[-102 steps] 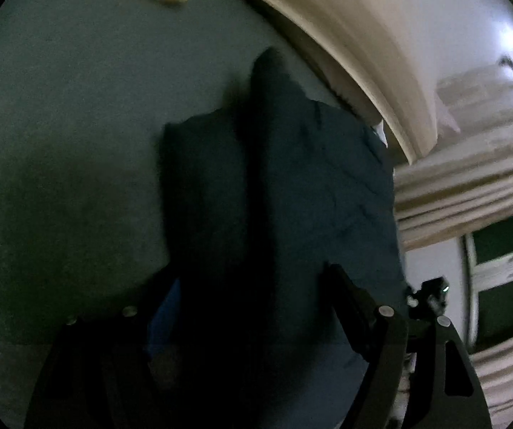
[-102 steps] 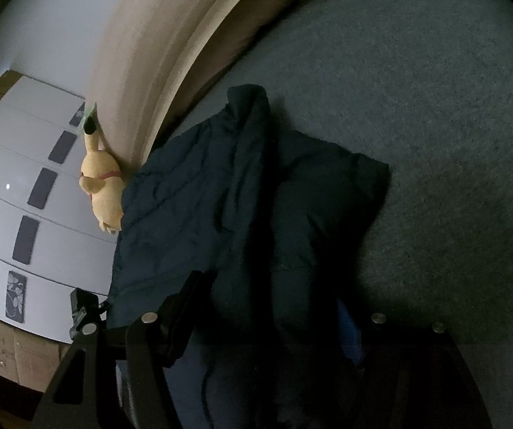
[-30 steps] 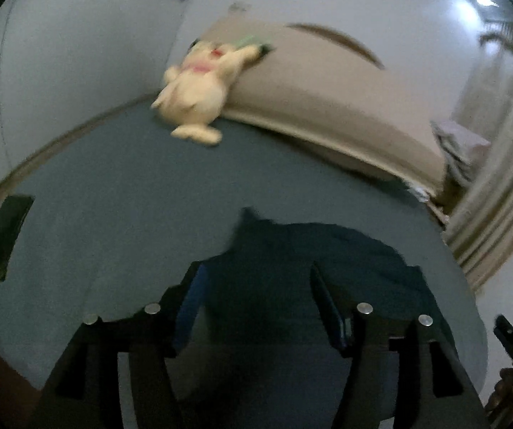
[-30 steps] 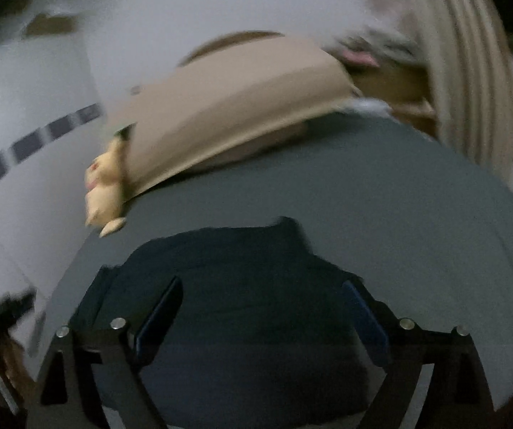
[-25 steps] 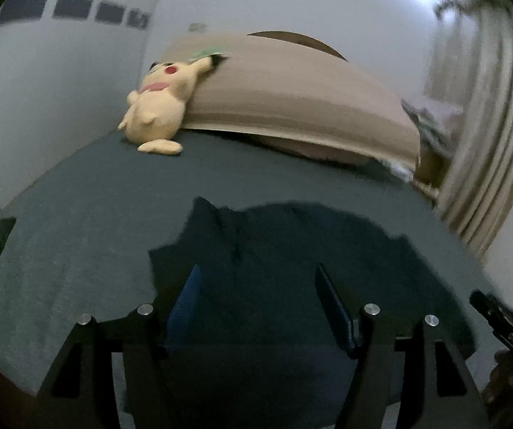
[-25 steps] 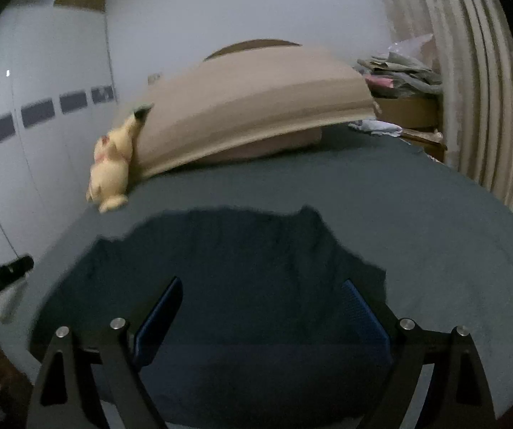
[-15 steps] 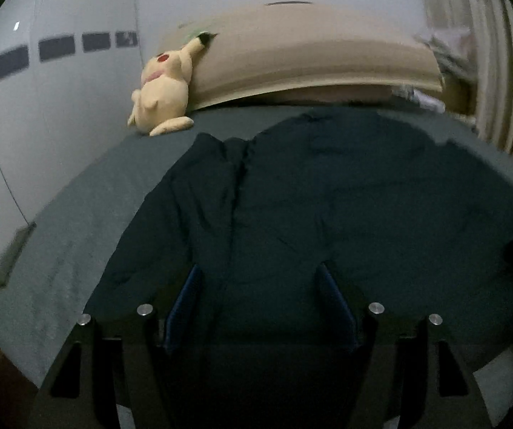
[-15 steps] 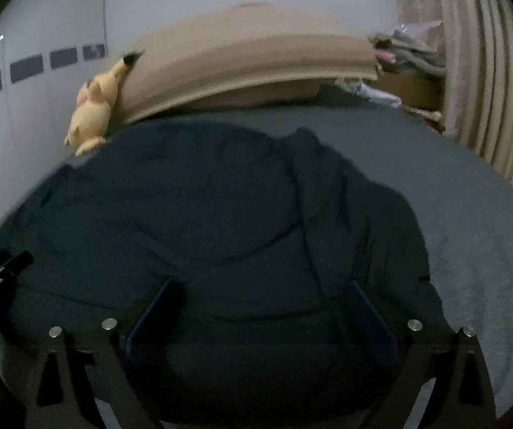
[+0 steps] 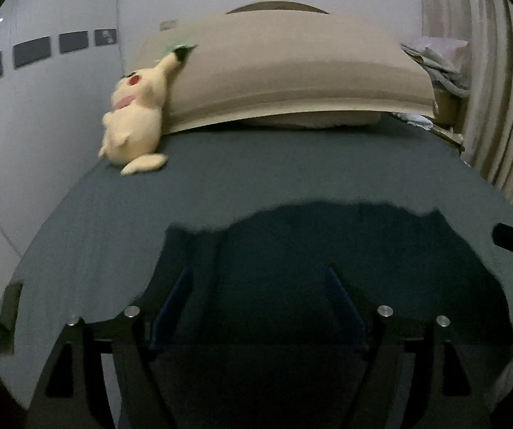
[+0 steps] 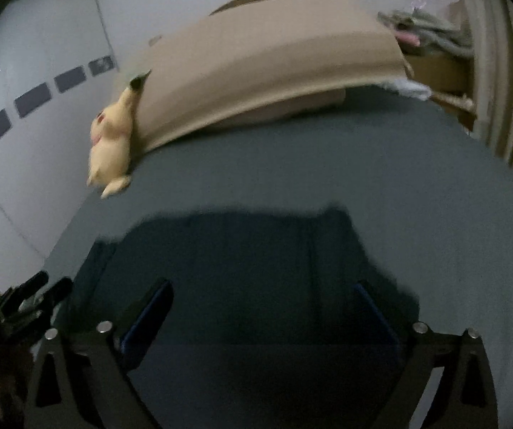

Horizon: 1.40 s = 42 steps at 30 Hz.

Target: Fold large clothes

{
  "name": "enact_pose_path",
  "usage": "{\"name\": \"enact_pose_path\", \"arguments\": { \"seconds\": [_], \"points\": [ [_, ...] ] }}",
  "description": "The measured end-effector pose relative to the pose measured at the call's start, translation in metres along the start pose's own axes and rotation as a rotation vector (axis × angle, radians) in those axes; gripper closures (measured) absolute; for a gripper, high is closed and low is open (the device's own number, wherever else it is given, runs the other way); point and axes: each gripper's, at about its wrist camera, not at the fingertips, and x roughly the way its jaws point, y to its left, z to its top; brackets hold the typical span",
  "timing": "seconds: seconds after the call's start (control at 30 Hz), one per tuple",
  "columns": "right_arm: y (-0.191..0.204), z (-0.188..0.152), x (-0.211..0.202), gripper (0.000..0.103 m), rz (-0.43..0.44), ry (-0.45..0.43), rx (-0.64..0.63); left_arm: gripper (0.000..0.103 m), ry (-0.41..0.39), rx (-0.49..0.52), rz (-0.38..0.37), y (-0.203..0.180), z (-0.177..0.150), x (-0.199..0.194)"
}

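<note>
Grippers angled down over garment (image 9: 328,243), jaws opening

light: dim | blur: slight motion smear | edges: fisheye bending, black corners

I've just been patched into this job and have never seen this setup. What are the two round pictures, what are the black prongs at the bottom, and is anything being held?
There is no robot arm: a person carries one pair of tongs in each hand, with a wide-angle camera on each looking forward along its fingers. One picture is from the left tongs, the other from the right tongs; the black prongs with blue pads are their fingers. Both look across a bed with a grey-green cover. A dark garment lies spread on it below the tongs. A yellow plush toy leans against the tan headboard. Both tongs are opening, their pads clear of the cloth, so nothing is held.
</note>
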Motion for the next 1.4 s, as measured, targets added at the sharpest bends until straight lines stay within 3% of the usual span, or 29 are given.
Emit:
{"name": "enact_pose_path", "arguments": {
  "seconds": [0.13,0.27,0.43,0.57,0.7,0.83,0.93,1.07,1.23,1.4],
  "points": [
    [0.015,0.029,0.064,0.001,-0.073,0.006,-0.022,0.025,0.094,-0.019,0.052,-0.013,0.032,0.069],
    [0.037,0.029,0.109,0.001,-0.104,0.026,-0.096,0.025,0.212,-0.017,0.105,-0.019,0.02,0.121],
    [0.041,0.009,0.167,0.0,-0.164,0.185,-0.129,0.017,0.25,-0.046,0.136,-0.013,0.004,0.146],
    [0.044,0.004,0.181,0.0,-0.198,0.21,-0.153,0.015,0.257,-0.028,0.156,-0.015,0.002,0.156],
    [0.041,0.007,0.153,0.0,-0.203,0.17,-0.132,0.015,0.236,-0.037,0.142,-0.007,0.011,0.135],
    [0.047,0.008,0.075,0.0,-0.151,0.009,-0.131,0.016,0.198,-0.081,0.128,0.009,0.012,0.091],
    [0.047,-0.011,0.017,0.0,-0.094,-0.07,-0.107,0.016,0.137,-0.08,0.116,0.014,0.003,0.051],
    [0.043,-0.062,-0.026,0.0,-0.074,-0.095,-0.104,0.015,0.094,-0.053,0.098,0.009,-0.027,0.007],
    [0.04,-0.121,-0.043,0.0,-0.107,-0.099,-0.111,0.016,0.088,-0.031,0.091,0.006,-0.063,-0.016],
    [0.035,-0.151,-0.041,0.0,-0.146,-0.085,-0.1,0.016,0.116,-0.036,0.105,0.004,-0.09,-0.022]
  ]
}}
